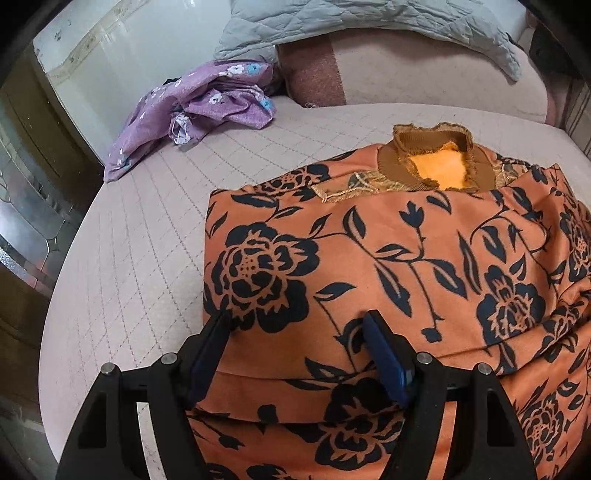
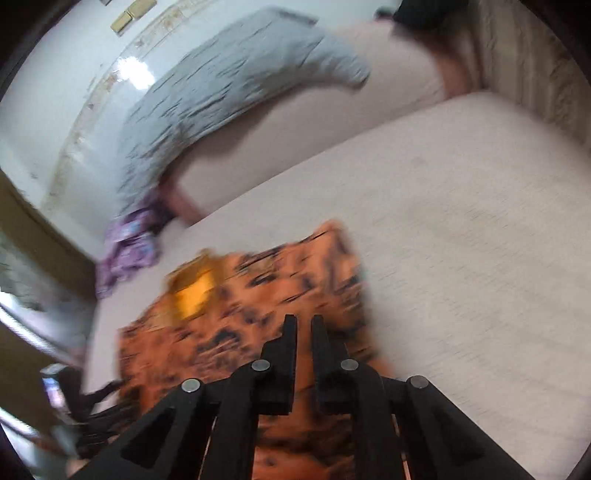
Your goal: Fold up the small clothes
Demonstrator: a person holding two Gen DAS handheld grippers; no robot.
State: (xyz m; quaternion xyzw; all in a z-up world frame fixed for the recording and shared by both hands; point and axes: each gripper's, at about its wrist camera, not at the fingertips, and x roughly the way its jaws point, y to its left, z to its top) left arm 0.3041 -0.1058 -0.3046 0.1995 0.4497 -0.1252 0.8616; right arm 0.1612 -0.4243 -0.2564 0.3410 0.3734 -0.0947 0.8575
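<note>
Left gripper [image 1: 295, 325]: its jaws are standing wide apart at the bottom centre of the left wrist view, blue pads [image 1: 384, 354] showing, straddling the near left corner of the garment's folded layer. They are gripping nothing, though the tips seem to be resting on or just above the cloth.

Right gripper [image 2: 303, 321]: its jaws are sitting nearly together at the bottom centre of the right wrist view, a thin gap between them. I cannot see any cloth pinched there. The view is smeared with blur, so I am reading it loosely.

Orange floral top [image 1: 388, 266]: it is lying on the bed [image 1: 140, 258], filling the lower right of the left wrist view, already folded in, with its brown ribbed collar [image 1: 428, 162] pointing toward the upper part of the frame.

How it is likely handling: it looks soft and fairly thick, perhaps fleece-lined judging by the fuzzy orange inside the neck. I am guessing it is light but bulky, drooping when lifted and holding a rounded fold rather than a crisp crease.

Where to take hold: the near hem corners, pinching all layers together, seem the best bet.

Purple floral garment [image 1: 192, 110]: it is lying crumpled, well apart, in the upper left of the frame.

Grey quilt [image 1: 351, 29]: it is lying draped along the top of the frame.
</note>
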